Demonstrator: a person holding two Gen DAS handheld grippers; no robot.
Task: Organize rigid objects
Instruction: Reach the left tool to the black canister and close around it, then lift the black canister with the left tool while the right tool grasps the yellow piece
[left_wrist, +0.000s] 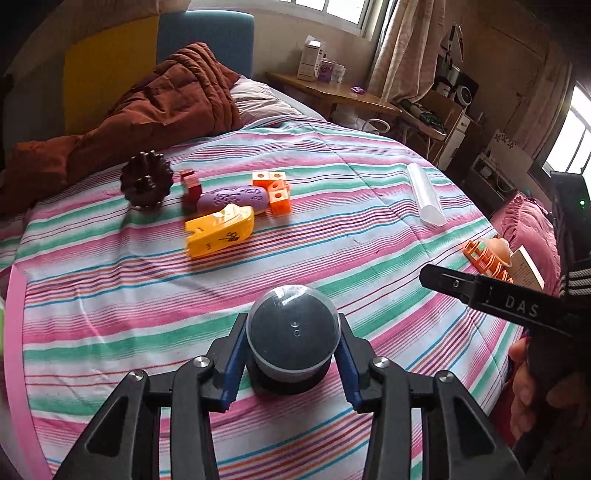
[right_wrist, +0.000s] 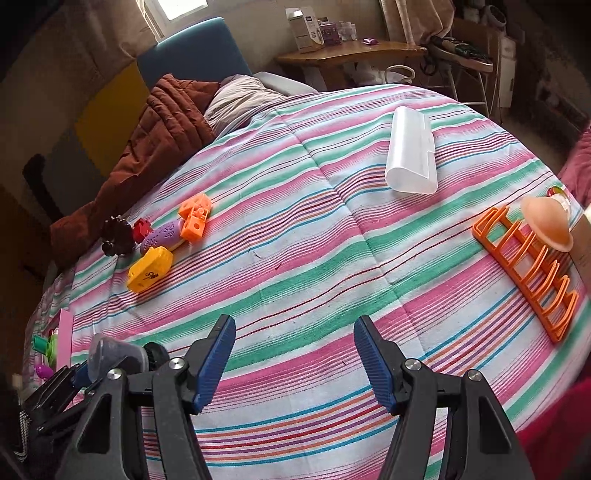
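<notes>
Dark ridged piece (left_wrist: 147, 181): far left of the cluster, sitting on the striped bedspread (left_wrist: 332, 236), just in front of the rumpled brown quilt (left_wrist: 159, 107).
Red block (left_wrist: 191, 184): right beside the dark piece, up against the purple one.
Purple embossed piece (left_wrist: 233, 198): lying flat in the middle of the huddle, touching the yellow block in front of it.
Yellow block (left_wrist: 220, 230): nearest edge of the cluster, scissors mark on its side.
Orange cubes (left_wrist: 274, 190): three joined in an L, touching the purple piece's right end.
Left gripper (left_wrist: 293, 363): clenched on the clear-domed black container (left_wrist: 293, 334), blue pads (left_wrist: 232, 363) pressing both its sides, low over the near part of the bed, well apart from the cluster.
Right gripper (right_wrist: 294, 363): released, pads spread wide with only striped cloth between them, grasping nothing.
Frosted tube (right_wrist: 410, 151): lying alone toward the far right of the bed.
Orange rack (right_wrist: 528, 266): flat near the right edge, slats standing up.
Peach suction cup (right_wrist: 546, 223): at the rack's far end; touching or only overlapping, I cannot tell.
Wooden desk (left_wrist: 332, 92): beyond the bed, boxes on it.
</notes>
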